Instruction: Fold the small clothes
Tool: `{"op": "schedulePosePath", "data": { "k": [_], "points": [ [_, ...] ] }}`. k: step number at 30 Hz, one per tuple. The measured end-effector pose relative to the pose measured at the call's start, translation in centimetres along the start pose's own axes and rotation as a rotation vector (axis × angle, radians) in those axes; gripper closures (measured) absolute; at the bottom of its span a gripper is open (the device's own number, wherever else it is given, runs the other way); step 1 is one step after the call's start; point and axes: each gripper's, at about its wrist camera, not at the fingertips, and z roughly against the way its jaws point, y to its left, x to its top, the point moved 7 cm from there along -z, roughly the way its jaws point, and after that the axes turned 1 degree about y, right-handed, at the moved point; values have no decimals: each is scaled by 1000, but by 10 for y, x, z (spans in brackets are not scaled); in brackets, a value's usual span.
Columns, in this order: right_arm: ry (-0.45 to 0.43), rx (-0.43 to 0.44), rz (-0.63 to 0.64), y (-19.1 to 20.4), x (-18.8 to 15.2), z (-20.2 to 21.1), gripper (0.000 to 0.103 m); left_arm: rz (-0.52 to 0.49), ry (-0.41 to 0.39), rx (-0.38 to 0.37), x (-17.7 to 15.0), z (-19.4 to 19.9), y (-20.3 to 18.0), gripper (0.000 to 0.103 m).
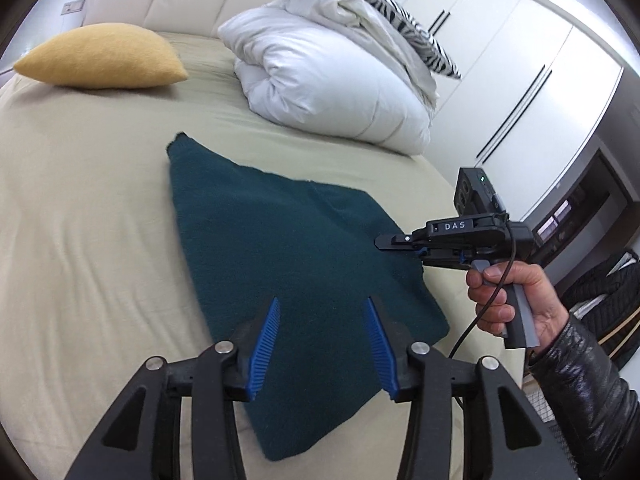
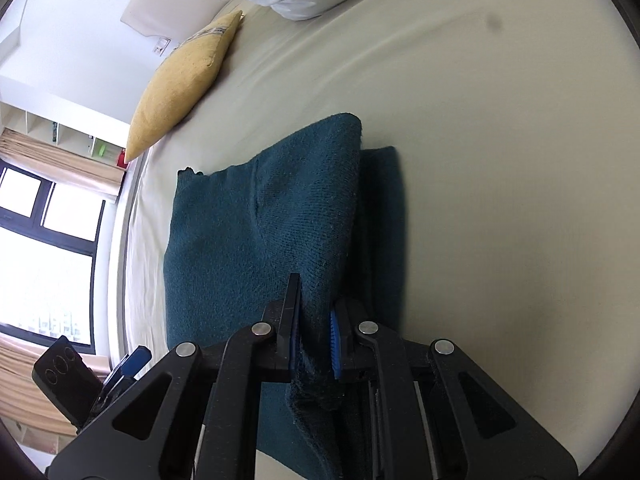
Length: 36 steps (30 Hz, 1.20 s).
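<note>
Dark teal knit, the sweater [image 1: 288, 264] lies partly folded on the beige bed sheet [image 1: 88, 216], near the edge of the mattress. I read my right gripper [image 2: 316, 320] as clamped on a raised fold of the sweater's edge, with fabric pinched between the blue pads [image 2: 334, 340]. My left gripper [image 1: 320, 336] hovers over the near part of the sweater, jaws spread wide and gripping nothing. Beyond the sweater lie a yellow pillow [image 1: 104, 56] and a bundled white duvet [image 1: 328, 80].
</note>
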Motion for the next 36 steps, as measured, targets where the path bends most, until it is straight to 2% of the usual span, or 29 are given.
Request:
{"op": "schedulePosePath", "data": {
  "k": [2,4,8,12,15,20,21,23,24,25,30,36],
  "points": [
    [9,-21,0,0,3,-18,93,7,38,10,-3,-15,0,56],
    [1,1,-31,1,2,-29,93,8,68,20,-8,-26,1,56],
    [-29,50,-66,-3,-3,-20,92,5,98,27,-17,-35,2,56],
    [-49,74,-94,-6,-15,1,86,11,115,25,-23,-40,6,55],
    [-69,83,-83,-3,-30,4,80,12,115,23,-25,-41,6,55],
    [-33,60,-44,2,-71,8,80,7,123,31,-27,-43,3,52],
    [-29,42,-40,1,-74,6,80,4,125,35,-28,-43,3,52],
    [-28,43,-54,-2,-83,6,86,-1,132,42,-27,-44,3,52],
    [-40,38,-63,-6,-86,8,94,-3,136,44,-28,-45,3,52],
    [-47,38,-70,-8,-86,7,95,-6,141,45,-29,-45,3,52],
    [-65,74,-111,-20,-101,-3,97,-20,152,53,-34,-47,3,52],
    [-51,128,-131,-22,-95,-13,99,-34,156,52,-35,-49,3,52]
  ]
}}
